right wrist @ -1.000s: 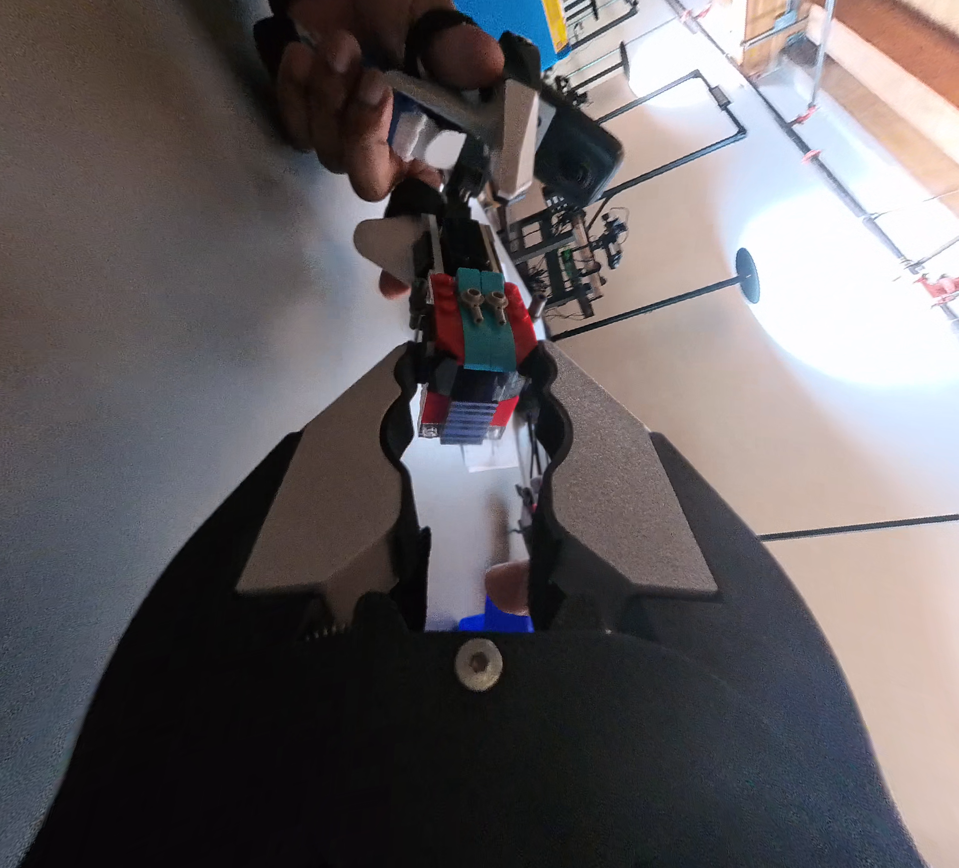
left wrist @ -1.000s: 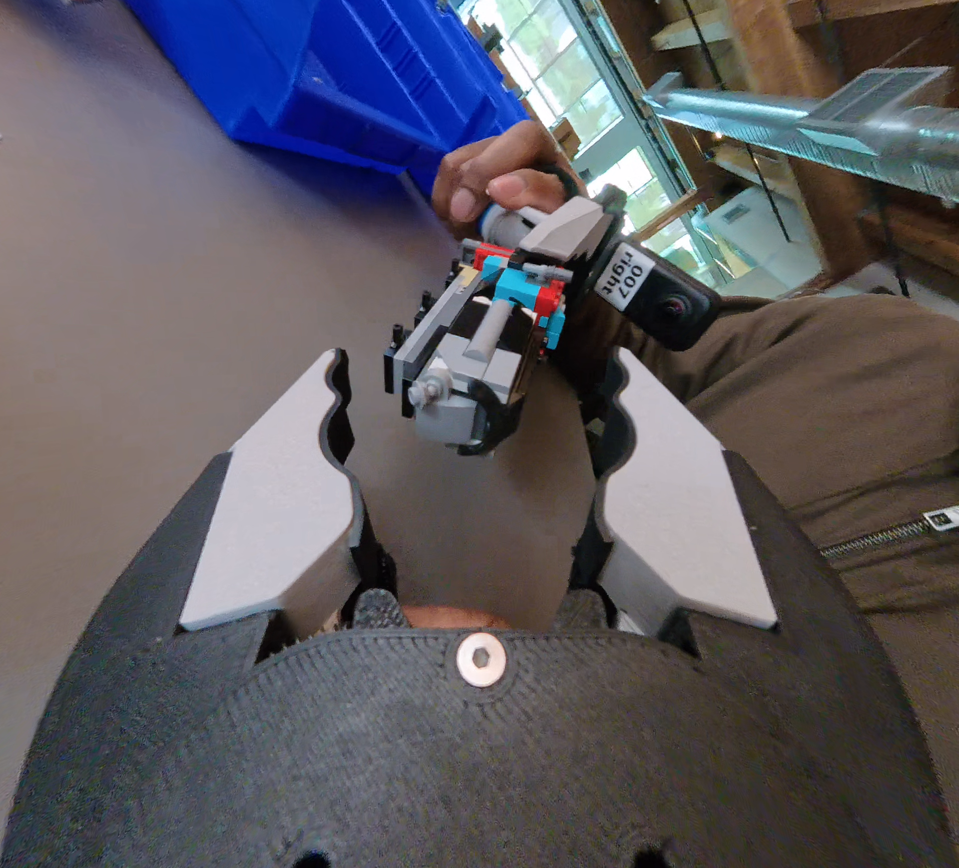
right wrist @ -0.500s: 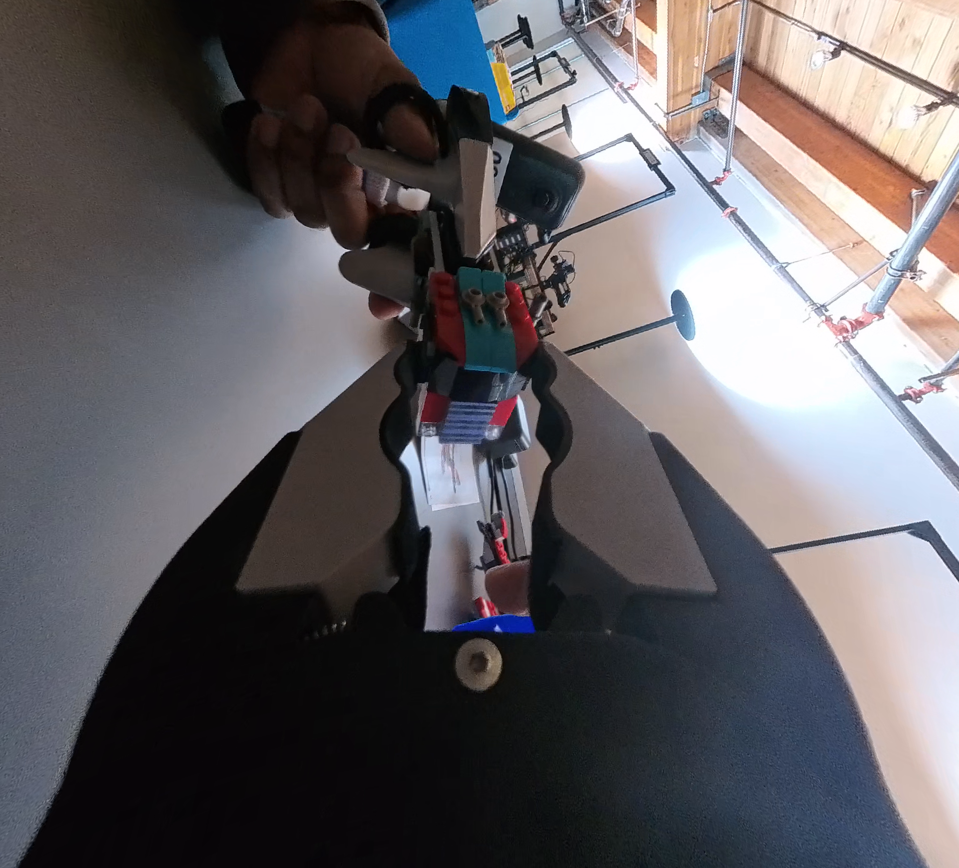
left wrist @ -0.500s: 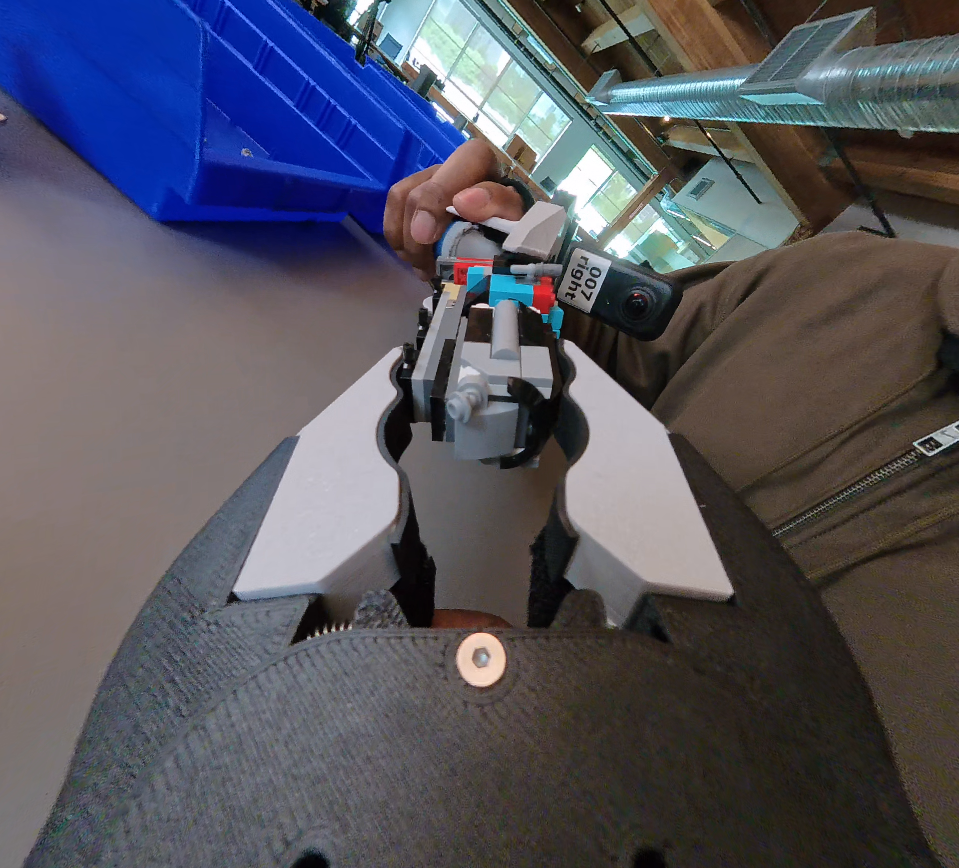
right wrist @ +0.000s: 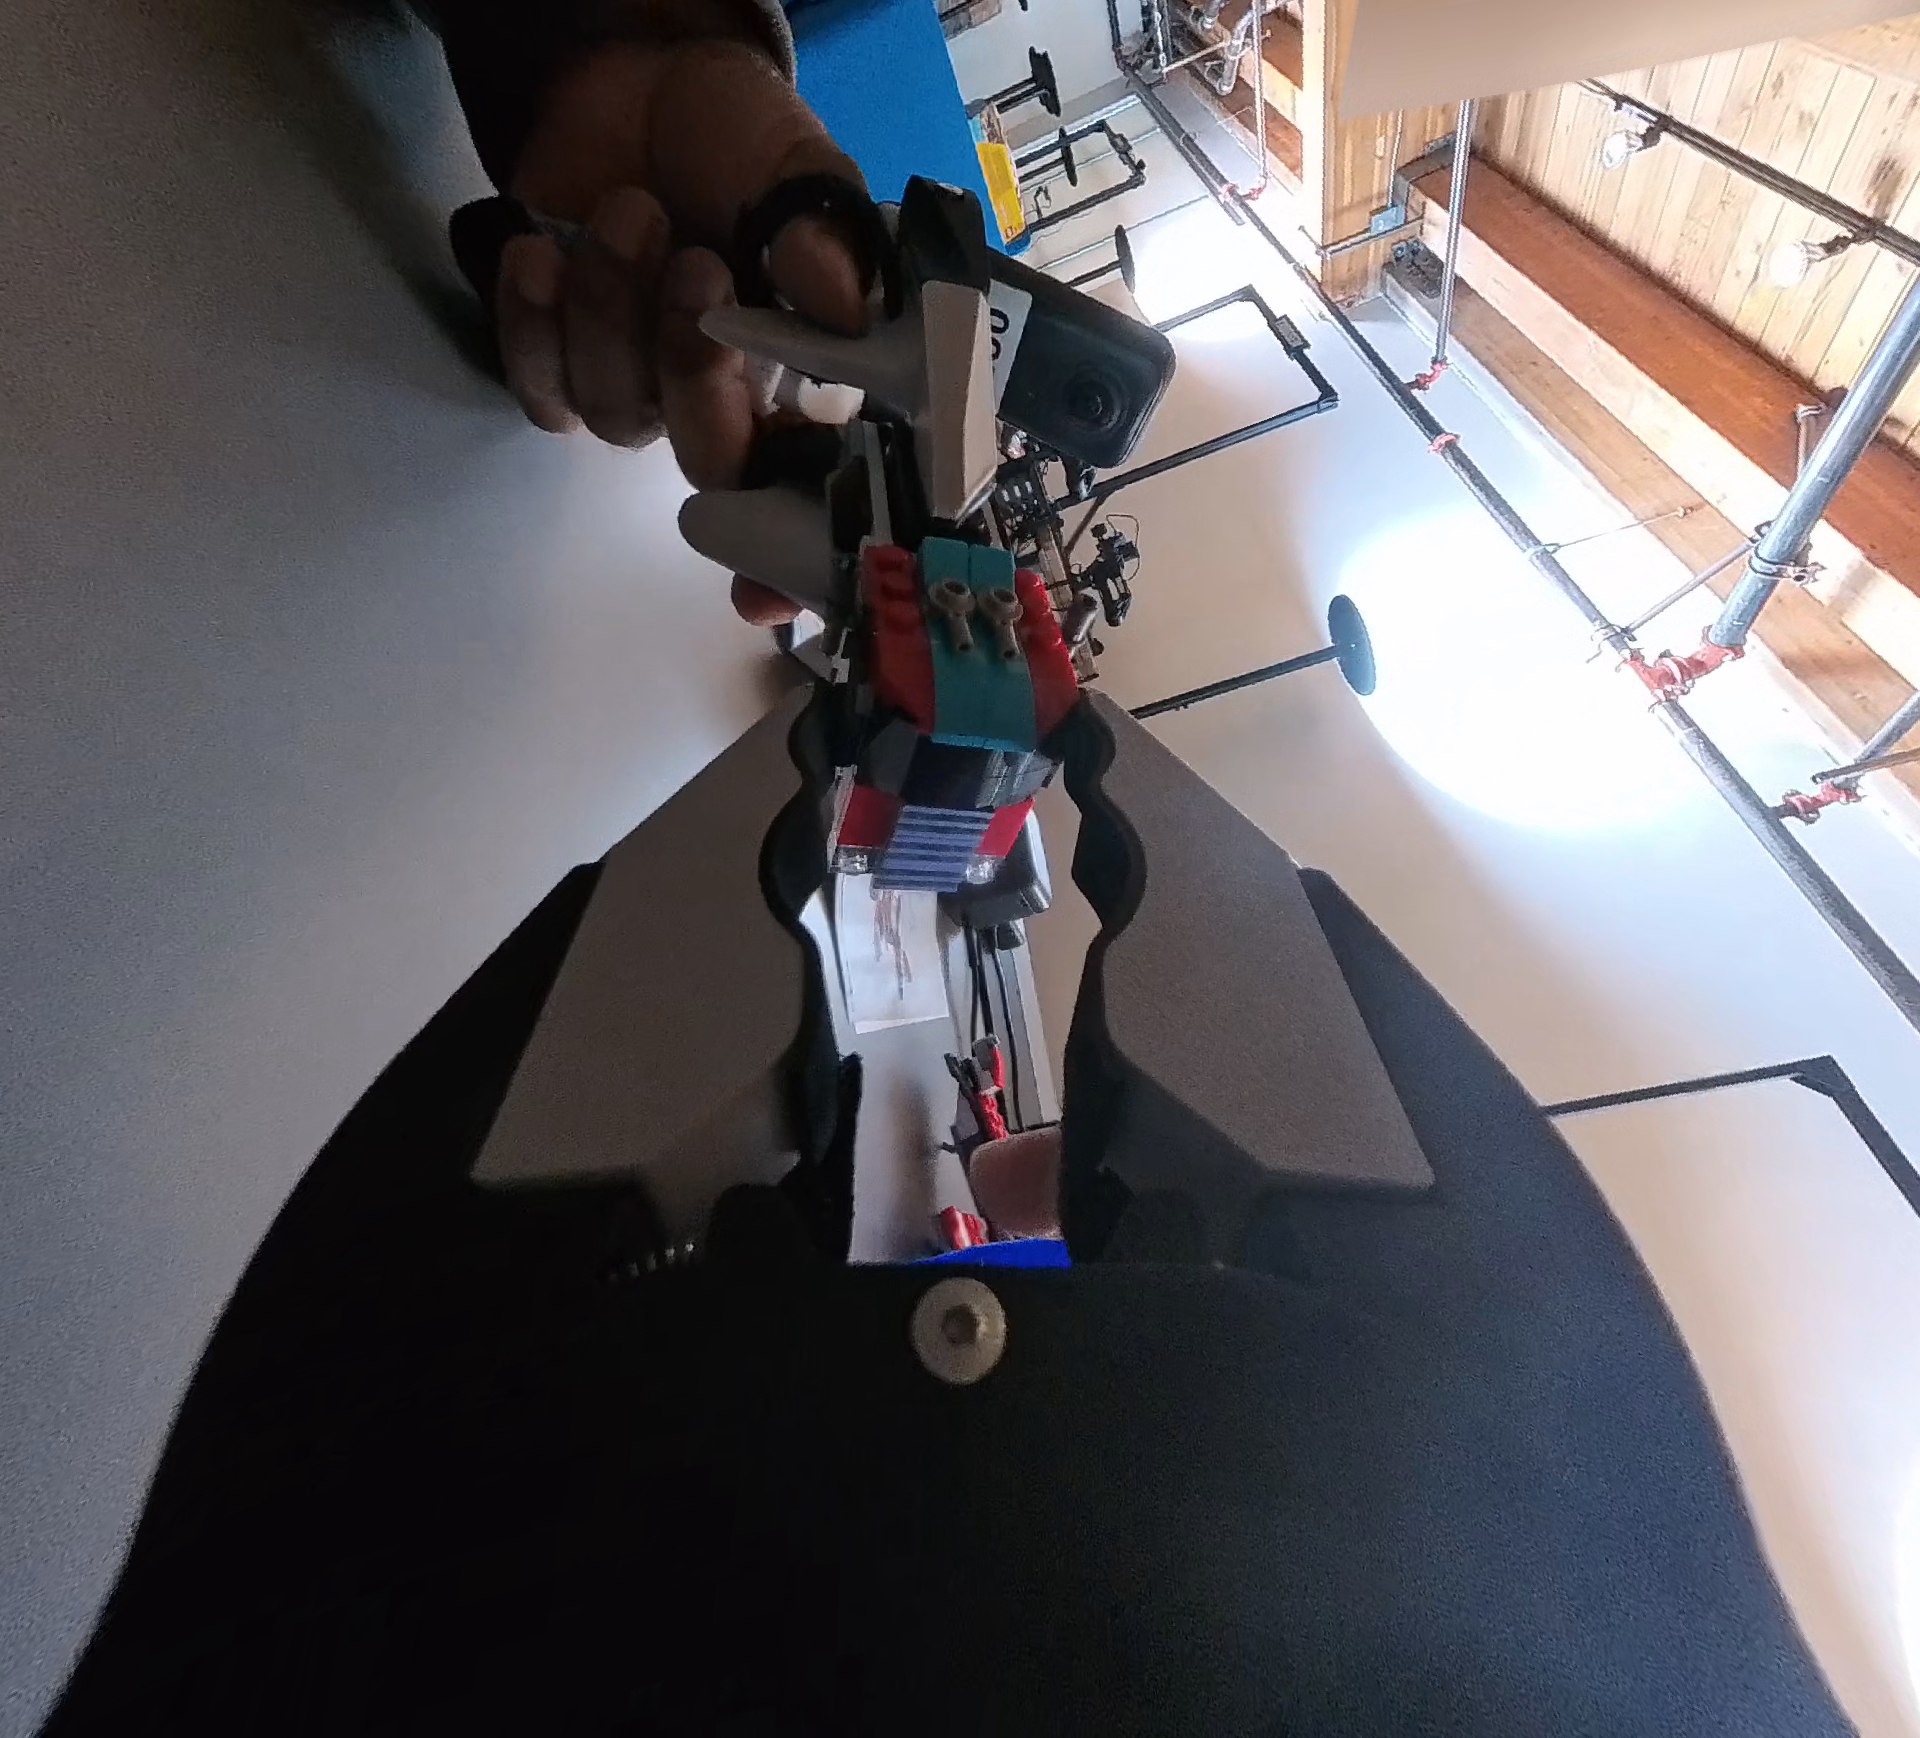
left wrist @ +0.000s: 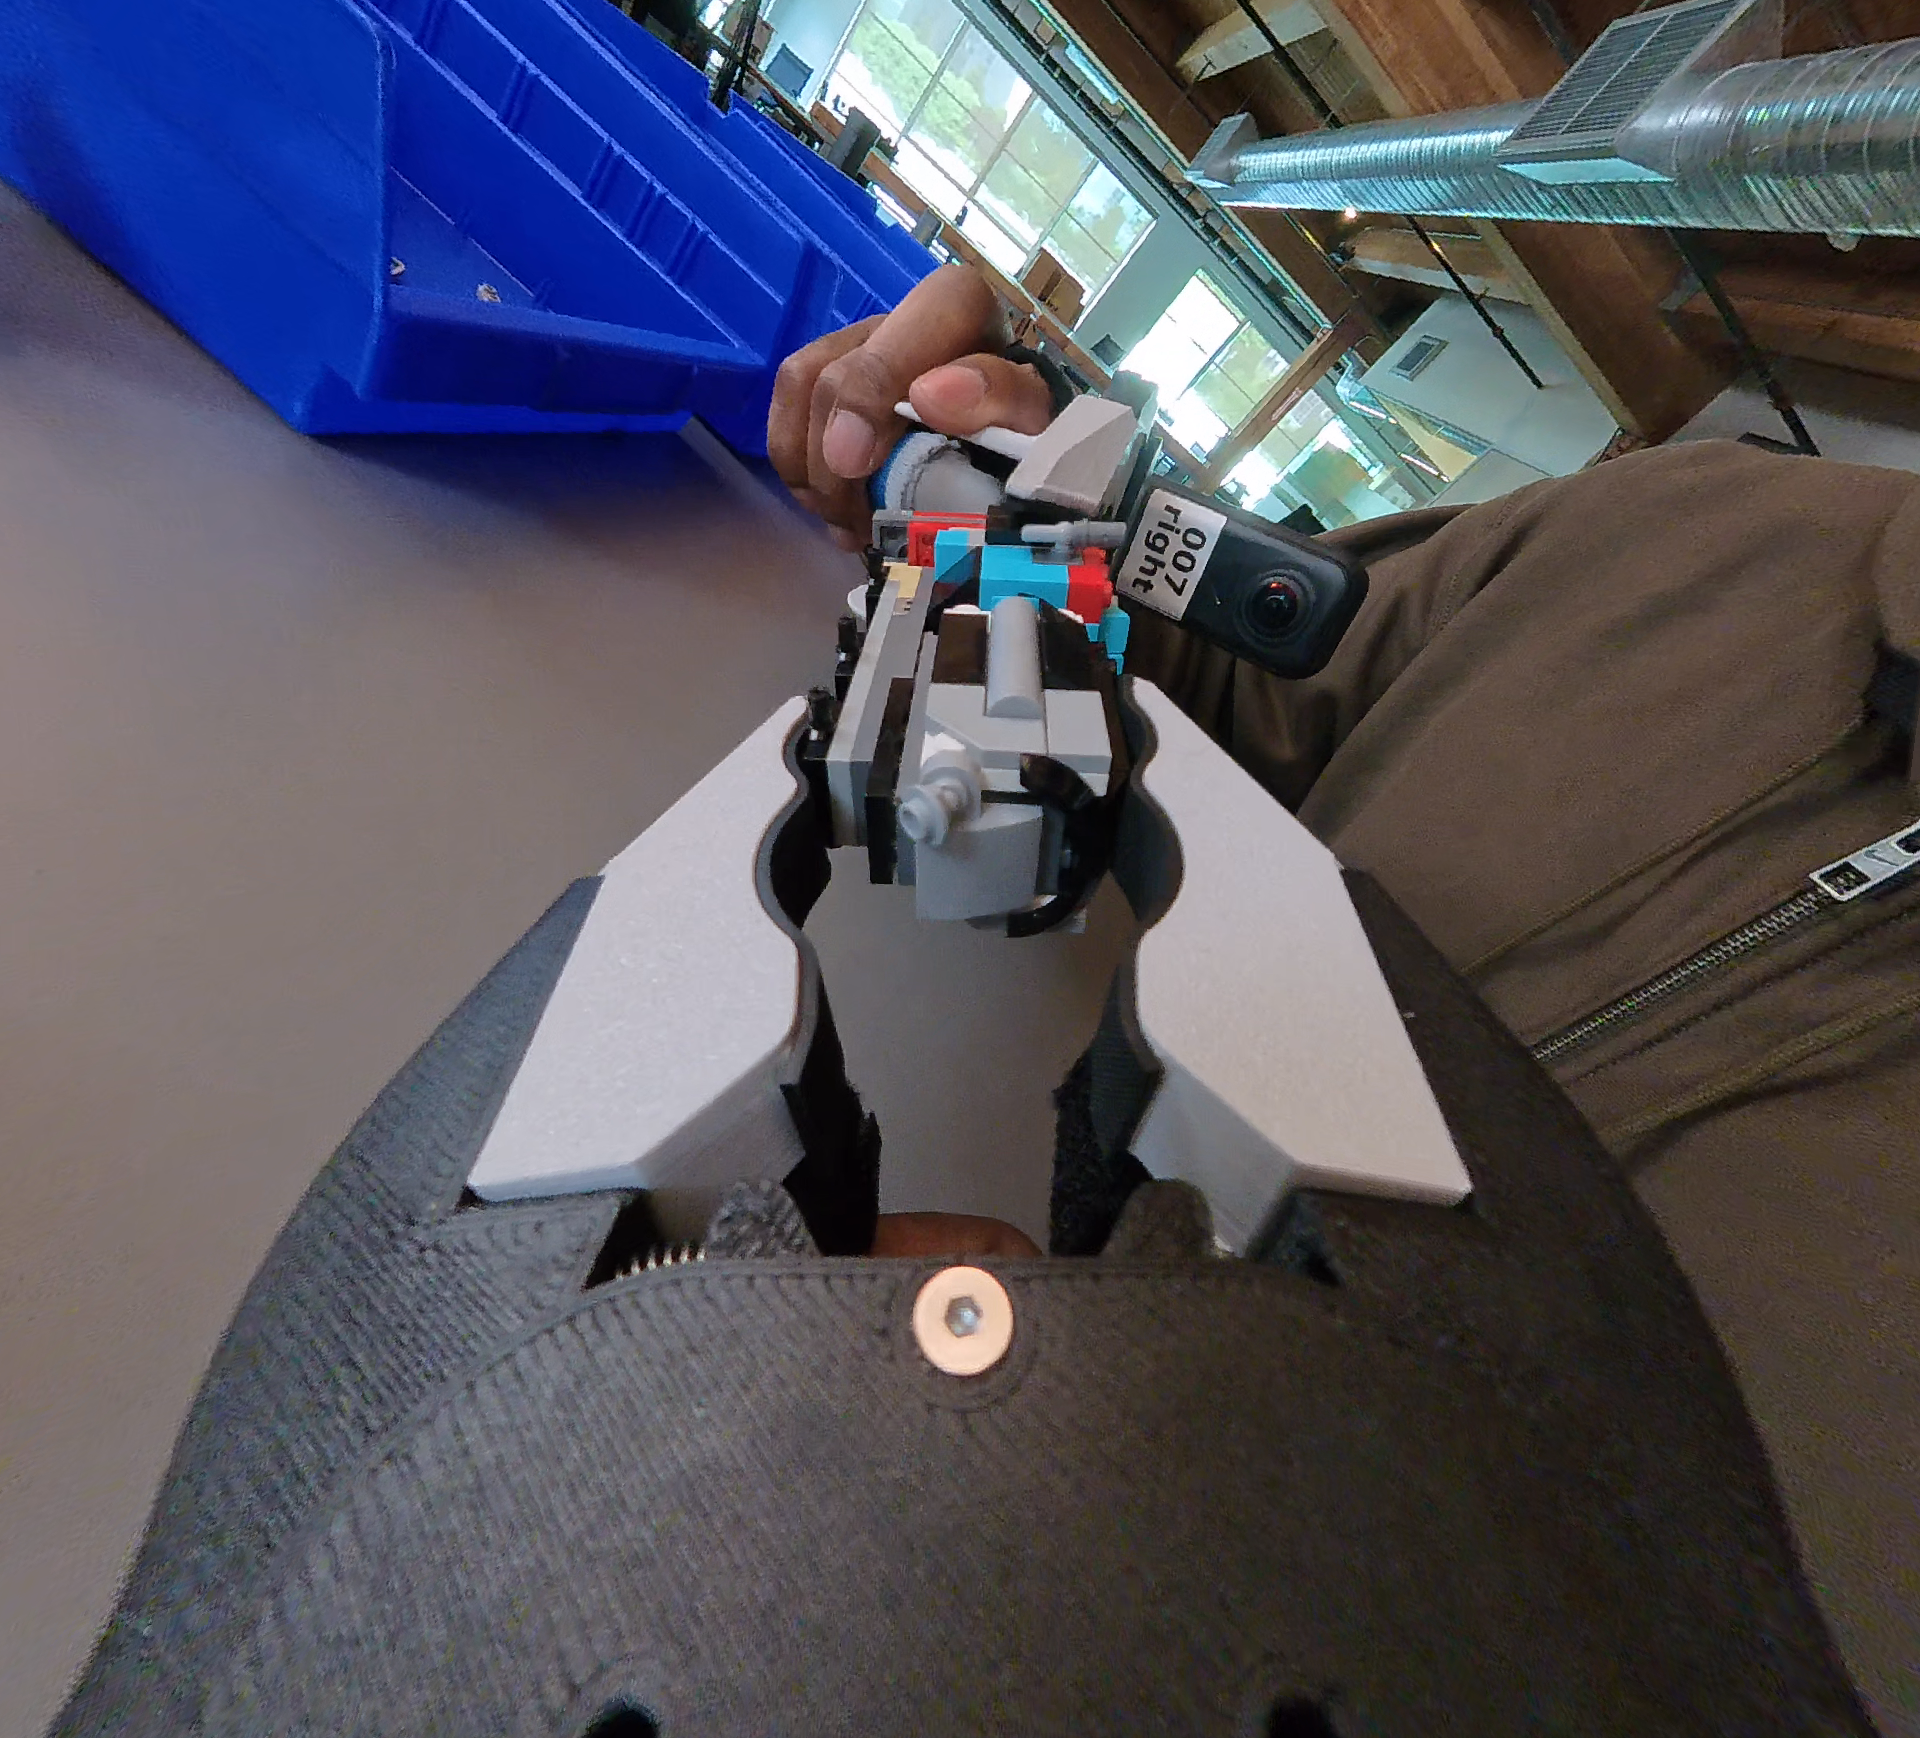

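A toy brick vehicle (left wrist: 966, 784) is clamped at its grey rear end by the left gripper (left wrist: 971, 753) and at its red-and-teal front (right wrist: 961, 701) by the right gripper (right wrist: 951, 753); it is held above the grey table (left wrist: 312, 753), near blue bins (left wrist: 416, 182).

Daylit, sharp; floor glare (fisheye-bent edges).

Blue bins (left wrist: 436, 161) on grey table (left wrist: 260, 701), silver duct (left wrist: 1558, 150) overhead.

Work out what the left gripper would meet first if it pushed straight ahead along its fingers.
Probably the right gripper: the left gripper already clamps the brick model, whose far end the right one grips. Depth is uncertain.
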Motion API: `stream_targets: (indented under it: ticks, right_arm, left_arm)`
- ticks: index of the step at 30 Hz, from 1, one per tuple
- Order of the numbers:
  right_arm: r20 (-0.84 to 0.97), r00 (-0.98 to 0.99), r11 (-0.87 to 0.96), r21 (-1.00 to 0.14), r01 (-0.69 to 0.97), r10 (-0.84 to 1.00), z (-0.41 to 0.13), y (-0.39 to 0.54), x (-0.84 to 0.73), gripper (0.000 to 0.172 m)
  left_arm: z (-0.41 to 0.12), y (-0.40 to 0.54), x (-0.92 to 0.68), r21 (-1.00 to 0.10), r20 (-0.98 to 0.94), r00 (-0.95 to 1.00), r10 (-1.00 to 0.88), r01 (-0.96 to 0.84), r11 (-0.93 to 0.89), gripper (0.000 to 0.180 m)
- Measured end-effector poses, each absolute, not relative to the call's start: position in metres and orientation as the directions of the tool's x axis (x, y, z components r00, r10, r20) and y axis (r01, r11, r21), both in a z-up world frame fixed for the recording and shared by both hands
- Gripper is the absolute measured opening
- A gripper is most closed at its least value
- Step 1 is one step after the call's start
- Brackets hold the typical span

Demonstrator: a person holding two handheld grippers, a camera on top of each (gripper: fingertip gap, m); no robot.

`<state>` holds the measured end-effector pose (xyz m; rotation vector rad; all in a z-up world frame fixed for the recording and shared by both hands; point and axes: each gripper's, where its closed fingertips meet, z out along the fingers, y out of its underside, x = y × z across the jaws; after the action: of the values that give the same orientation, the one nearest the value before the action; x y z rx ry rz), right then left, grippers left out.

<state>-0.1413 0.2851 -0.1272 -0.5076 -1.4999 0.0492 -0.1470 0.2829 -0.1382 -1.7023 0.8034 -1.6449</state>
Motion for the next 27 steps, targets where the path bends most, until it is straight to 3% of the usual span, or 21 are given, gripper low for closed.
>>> stream_targets:
  ticks: [7,10,13,23,27]
  right_arm:
    - [0.890,0.091,0.841,-0.453,0.297,0.447,-0.136,0.296,-0.141,0.046]
    - [0.839,0.089,0.789,-0.536,0.300,0.537,-0.139,0.301,-0.139,0.046]
    - [0.770,0.071,0.717,-0.620,0.319,0.634,-0.147,0.309,-0.136,0.045]
    - [0.467,0.040,0.388,-0.776,0.497,0.883,-0.186,0.332,-0.126,0.046]
    - [0.385,0.058,0.288,-0.774,0.564,0.921,-0.202,0.344,-0.116,0.046]
  left_arm:
    - [-0.147,0.288,-0.148,-0.788,0.611,0.087,-0.787,-0.026,-0.615,0.056]
    - [-0.157,0.296,-0.157,-0.828,0.537,0.178,-0.825,-0.078,-0.556,0.084]
    - [-0.161,0.305,-0.171,-0.851,0.480,0.240,-0.844,-0.105,-0.514,0.099]
    - [-0.141,0.312,-0.202,-0.893,0.442,0.221,-0.869,0.015,-0.450,0.091]
    - [-0.135,0.316,-0.211,-0.888,0.458,0.217,-0.862,0.067,-0.455,0.084]
